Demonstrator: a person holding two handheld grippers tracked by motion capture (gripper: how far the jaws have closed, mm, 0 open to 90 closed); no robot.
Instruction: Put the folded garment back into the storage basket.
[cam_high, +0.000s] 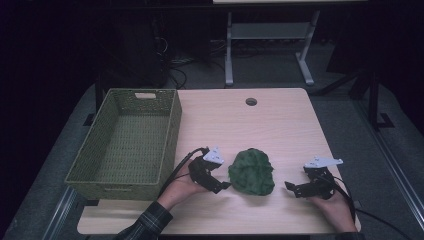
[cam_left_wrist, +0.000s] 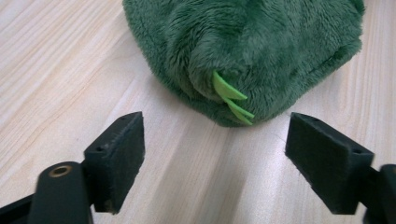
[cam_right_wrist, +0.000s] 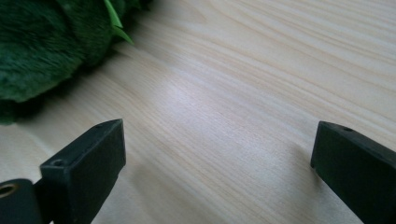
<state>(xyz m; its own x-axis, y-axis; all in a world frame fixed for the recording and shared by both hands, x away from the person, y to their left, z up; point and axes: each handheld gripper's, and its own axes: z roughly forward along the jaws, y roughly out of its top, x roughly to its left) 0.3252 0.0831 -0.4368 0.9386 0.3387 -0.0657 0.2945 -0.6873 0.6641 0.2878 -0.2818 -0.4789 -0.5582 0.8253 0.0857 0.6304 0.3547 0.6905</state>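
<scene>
Lying on the wooden table (cam_high: 280, 130), near the front edge, between the two hands: a soft green fluffy cloth (cam_high: 251, 171), bunched up into a round heap. Sitting well off to the left: a green woven basket (cam_high: 170, 125) with nothing inside. Resting just left of the heap: the left gripper (cam_high: 224, 186), jaws spread wide, nothing between them, not touching the fluff. Seen close up in the left gripper view: thick fuzzy folds (cam_left_wrist: 243, 46) and small bright green tags (cam_left_wrist: 231, 98) poking out of the near edge, just ahead of the open jaws. Waiting a little apart on the right side: the right gripper (cam_high: 290, 187), jaws also spread wide and holding nothing, with bare wood under them and the fluff (cam_right_wrist: 42, 51) off to one side. Probably very light and squishy, so no fear of breaking. Floppy too, so likely to sag, unroll or drag when lifted by one corner. Best to pinch a thick fold near the rolled edge, not the thin little tags, and to pinch deep so the fuzz does not slip out. Maybe good to grab both sides at once to keep the heap together.
</scene>
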